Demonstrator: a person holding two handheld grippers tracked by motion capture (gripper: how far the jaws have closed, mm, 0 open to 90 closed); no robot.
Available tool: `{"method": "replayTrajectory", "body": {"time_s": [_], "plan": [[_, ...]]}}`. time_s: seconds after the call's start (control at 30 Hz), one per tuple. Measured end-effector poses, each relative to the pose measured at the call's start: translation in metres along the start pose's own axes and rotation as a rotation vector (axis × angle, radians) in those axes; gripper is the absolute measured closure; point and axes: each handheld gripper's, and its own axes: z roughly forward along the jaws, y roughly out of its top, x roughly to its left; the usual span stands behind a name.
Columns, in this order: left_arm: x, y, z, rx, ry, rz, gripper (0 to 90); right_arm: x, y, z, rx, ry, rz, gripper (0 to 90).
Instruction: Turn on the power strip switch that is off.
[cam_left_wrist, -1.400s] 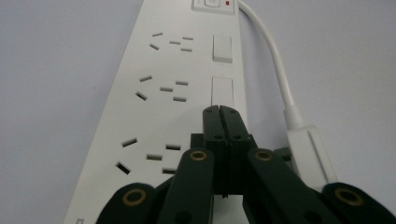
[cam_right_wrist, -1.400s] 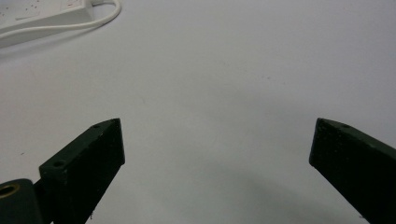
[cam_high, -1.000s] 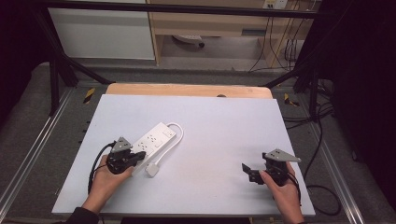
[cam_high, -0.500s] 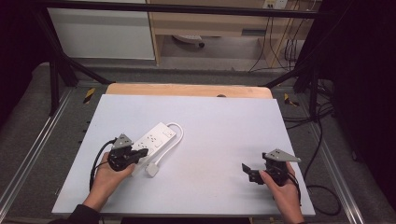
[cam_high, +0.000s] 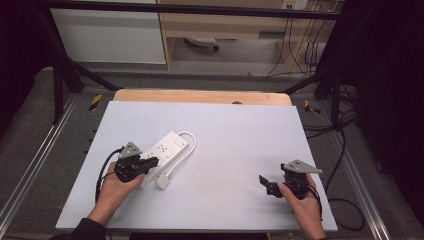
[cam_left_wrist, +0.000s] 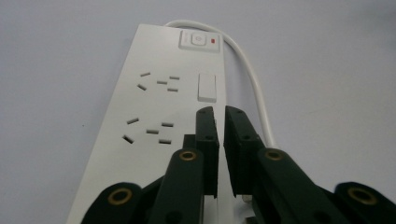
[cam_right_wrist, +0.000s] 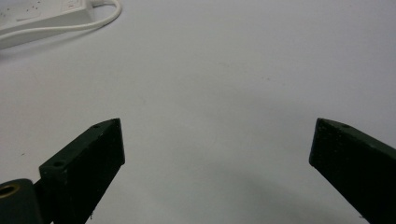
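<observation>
A white power strip (cam_high: 162, 152) with 2 visible socket groups, a rocker switch and a red-lit button is lying at the table's (cam_high: 235, 135) 9 o'clock side, its cord (cam_high: 186, 145) looping round its far end. The left gripper (cam_left_wrist: 220, 116) is hovering over the strip's near end, jaws nearly closed, gripping nothing. The right gripper (cam_right_wrist: 215, 140) is resting at 4 o'clock, jaws spread wide, well apart from the strip.

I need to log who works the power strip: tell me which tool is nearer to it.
Left. The left tool sits over the power strip at its near end, jaws almost closed above its face. The right tool rests far across the table, jaws wide open.
</observation>
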Motion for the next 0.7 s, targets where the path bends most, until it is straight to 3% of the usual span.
{"method": "replayTrajectory", "body": {"time_s": [0.3,0.53,0.7], "plan": [[0.0008,0.0025,-0.0016,-0.031,0.011,-0.011,66.2,-0.0001,0.0,0.0001,0.0,0.0,0.0,3.8],[0.0024,0.005,-0.0001,-0.049,0.013,-0.049,46.0,-0.0002,0.0001,0.0009,0.004,0.001,-0.003,3.8],[0.0032,0.0068,0.0006,-0.067,0.013,-0.071,36.4,-0.0004,0.0001,0.0011,0.003,0.003,-0.003,3.8]]}}
